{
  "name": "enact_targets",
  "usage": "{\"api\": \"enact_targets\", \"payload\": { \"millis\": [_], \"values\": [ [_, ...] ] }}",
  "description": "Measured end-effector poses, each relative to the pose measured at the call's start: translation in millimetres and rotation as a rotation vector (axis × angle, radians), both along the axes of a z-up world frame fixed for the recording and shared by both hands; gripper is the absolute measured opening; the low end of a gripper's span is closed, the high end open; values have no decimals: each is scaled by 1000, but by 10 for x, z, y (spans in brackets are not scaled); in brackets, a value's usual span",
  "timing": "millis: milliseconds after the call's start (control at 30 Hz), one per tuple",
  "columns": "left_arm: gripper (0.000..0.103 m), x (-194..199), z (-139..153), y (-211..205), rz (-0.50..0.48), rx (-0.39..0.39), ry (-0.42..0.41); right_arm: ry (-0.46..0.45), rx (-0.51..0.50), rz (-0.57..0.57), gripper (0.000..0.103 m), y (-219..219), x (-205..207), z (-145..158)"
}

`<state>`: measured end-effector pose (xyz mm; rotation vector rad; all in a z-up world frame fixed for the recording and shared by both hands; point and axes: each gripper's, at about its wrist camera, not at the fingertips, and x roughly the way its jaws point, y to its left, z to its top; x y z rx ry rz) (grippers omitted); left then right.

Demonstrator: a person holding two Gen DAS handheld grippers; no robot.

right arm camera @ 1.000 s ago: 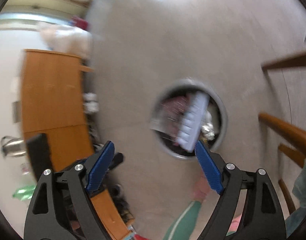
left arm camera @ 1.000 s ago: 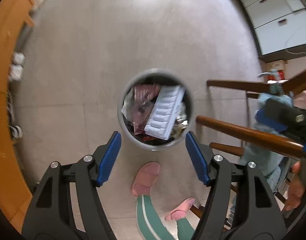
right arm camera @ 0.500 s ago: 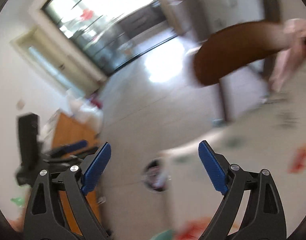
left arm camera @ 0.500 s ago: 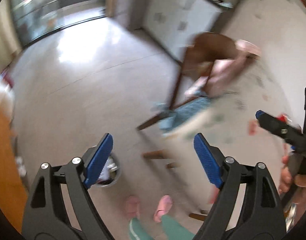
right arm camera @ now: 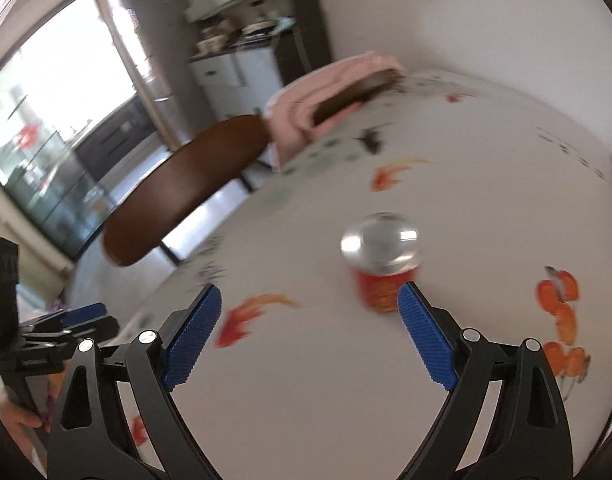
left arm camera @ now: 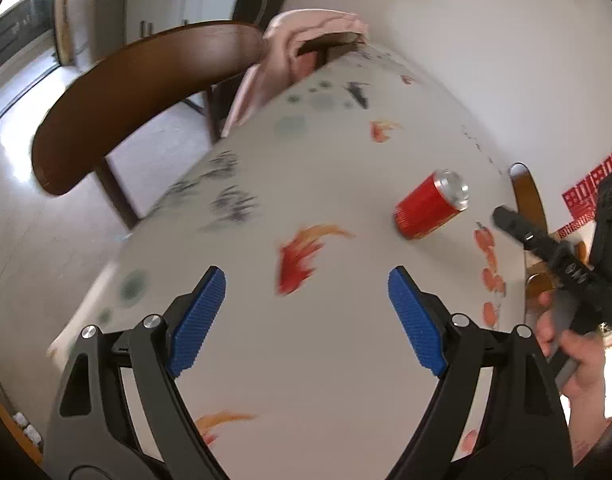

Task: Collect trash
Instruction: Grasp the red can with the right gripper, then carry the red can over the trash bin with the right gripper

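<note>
We have swung both cameras up from the floor bin to the table [left arm camera: 345, 360]. From our left wrist, the left gripper [left arm camera: 306, 320] gapes wide, empty, above fish-patterned cloth; the red can [left arm camera: 431, 204] stands ahead-right. From our right wrist, the right gripper [right arm camera: 309, 334] is spread wide, empty, the can just beyond its right finger.

Shiny metal top on glossy red can [left arm camera: 431, 210]; smooth, faintly sheened white table [left arm camera: 345, 360] with painted fish; polished dark wood chair [left arm camera: 138, 92]; soft pink cloth [left arm camera: 290, 56]; ribbed blue pads [left arm camera: 198, 322] on matt black plastic.
</note>
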<state>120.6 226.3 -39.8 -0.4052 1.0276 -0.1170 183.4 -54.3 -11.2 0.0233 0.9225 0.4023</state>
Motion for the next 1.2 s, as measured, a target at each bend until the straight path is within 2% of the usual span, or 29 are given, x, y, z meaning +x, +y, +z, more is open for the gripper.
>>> {"api": "enact_targets", "payload": {
  "millis": [167,467,500,567,600,767,967,1133,1200],
  "values": [
    [81,375,70,-352,-32,22,16,58,-3,-18,90,-205,335,-317],
    [81,645,-190,-422,-3,21,83,98,-9,5,90,-106,708,-697],
    [81,650,-206,-416,1,26,87,100,10,7,89,-123,733,-733],
    [81,651,-225,-394,10,24,93,102,12,5,75,-135,750,-758],
    [81,644,-233,-376,17,22,94,103,12,6,73,-147,768,-774],
    [81,606,-266,-300,39,10,98,105,32,10,72,-184,780,-755],
    [81,474,-181,-120,80,14,71,80,76,76,71,6,655,-527],
    [81,226,-109,195,145,45,42,75,115,207,71,534,464,-326],
    [81,36,-108,439,197,47,39,74,115,263,71,819,365,-284]
  ]
}}
